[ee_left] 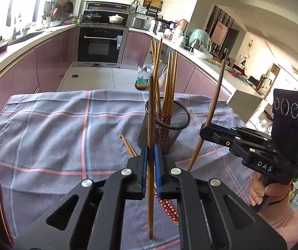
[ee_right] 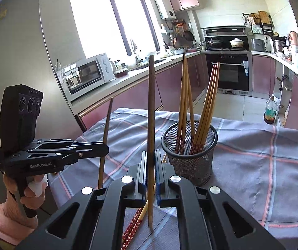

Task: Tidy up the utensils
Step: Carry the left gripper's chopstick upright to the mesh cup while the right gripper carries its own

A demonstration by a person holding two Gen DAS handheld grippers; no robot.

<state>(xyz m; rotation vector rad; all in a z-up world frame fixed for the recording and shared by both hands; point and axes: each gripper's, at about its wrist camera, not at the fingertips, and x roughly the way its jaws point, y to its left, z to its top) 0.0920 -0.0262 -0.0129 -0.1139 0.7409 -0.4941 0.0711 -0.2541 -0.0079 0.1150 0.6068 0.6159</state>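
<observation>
My left gripper (ee_left: 150, 162) and right gripper (ee_right: 150, 164) each clamp their jaws on an upright dark chopstick (ee_left: 150, 125). The mesh cup (ee_right: 189, 154) stands at one o'clock, nearer my right.

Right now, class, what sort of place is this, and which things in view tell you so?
Most likely a home kitchen. A built-in oven sits under a hob with a white pot, a microwave stands on the counter by the window, and chopsticks stand in a mesh holder.
</observation>
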